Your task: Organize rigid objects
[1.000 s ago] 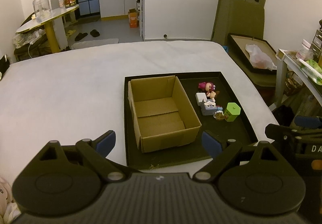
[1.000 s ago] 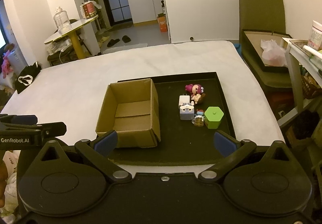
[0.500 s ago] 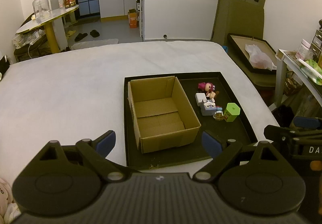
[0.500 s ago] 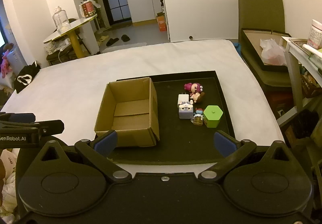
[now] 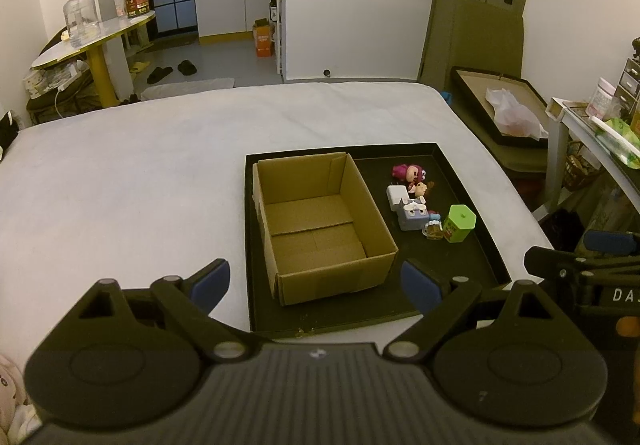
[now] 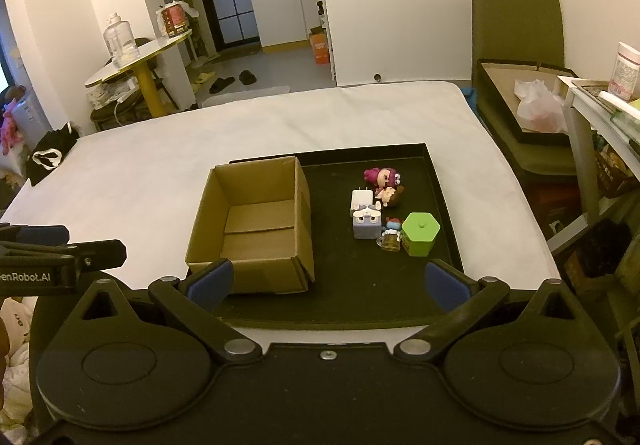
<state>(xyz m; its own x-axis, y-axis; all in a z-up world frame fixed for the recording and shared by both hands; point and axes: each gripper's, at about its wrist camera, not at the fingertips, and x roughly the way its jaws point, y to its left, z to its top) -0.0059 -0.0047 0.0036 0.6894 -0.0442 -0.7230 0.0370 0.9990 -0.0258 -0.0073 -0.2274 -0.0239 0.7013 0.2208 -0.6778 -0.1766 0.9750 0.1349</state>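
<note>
An open, empty cardboard box [image 5: 320,221] [image 6: 256,225] stands in the left half of a black tray [image 5: 472,245] [image 6: 348,305] on the white bed. To its right lie a pink doll [image 6: 382,177], a brown-haired figure [image 6: 390,196], a white charger [image 6: 361,200], a grey cube toy [image 6: 367,223], a tiny mug figure [image 6: 390,239] and a green hexagonal container [image 6: 420,233] [image 5: 460,223]. My left gripper [image 5: 316,287] is open and empty before the tray's near edge. My right gripper [image 6: 326,285] is open and empty, over the tray's near edge.
The white bed [image 5: 140,181] spreads left and behind the tray. A yellow-legged side table with a water jug [image 5: 80,21] stands far left. Another tray with a plastic bag [image 5: 512,117] and a shelf [image 5: 592,133] are to the right.
Both grippers have shifted slightly; the tray and box sit a little lower and nearer in the right wrist view. Nothing was grasped or moved.
</note>
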